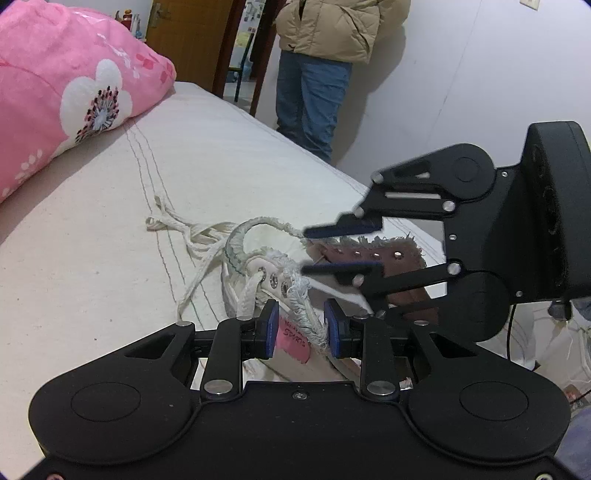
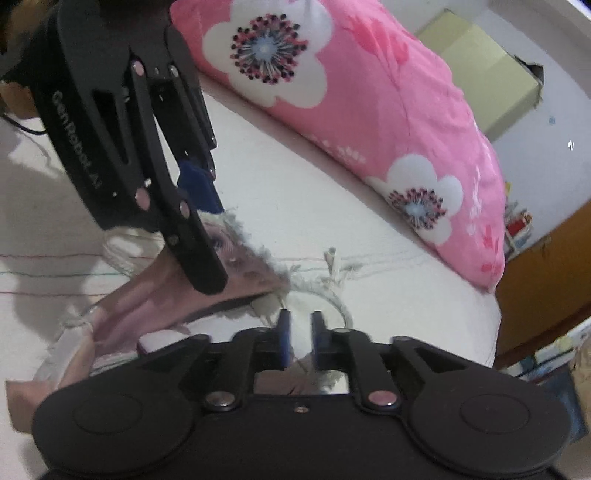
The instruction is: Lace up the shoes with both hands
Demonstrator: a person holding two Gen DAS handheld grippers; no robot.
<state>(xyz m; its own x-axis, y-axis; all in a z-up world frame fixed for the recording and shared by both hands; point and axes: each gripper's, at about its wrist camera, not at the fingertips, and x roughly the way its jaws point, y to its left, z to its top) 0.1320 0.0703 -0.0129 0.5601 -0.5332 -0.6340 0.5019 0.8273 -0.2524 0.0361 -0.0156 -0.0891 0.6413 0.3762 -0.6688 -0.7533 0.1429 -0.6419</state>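
Shoe (image 1: 280, 295) lies on the bed (image 1: 110, 277), white lace (image 1: 192, 240) trailing off toward the pink floral pillow (image 1: 74, 92). Left hand-held gripper (image 1: 301, 328) grasps the frayed shoe edge beside the pink tongue label. Right hand-held gripper (image 1: 310, 251) hovers over the brown eyelet flap (image 1: 384, 258), jaws apart, released, nothing pinched. Person in tan jacket (image 1: 332, 29) stands by the wall.
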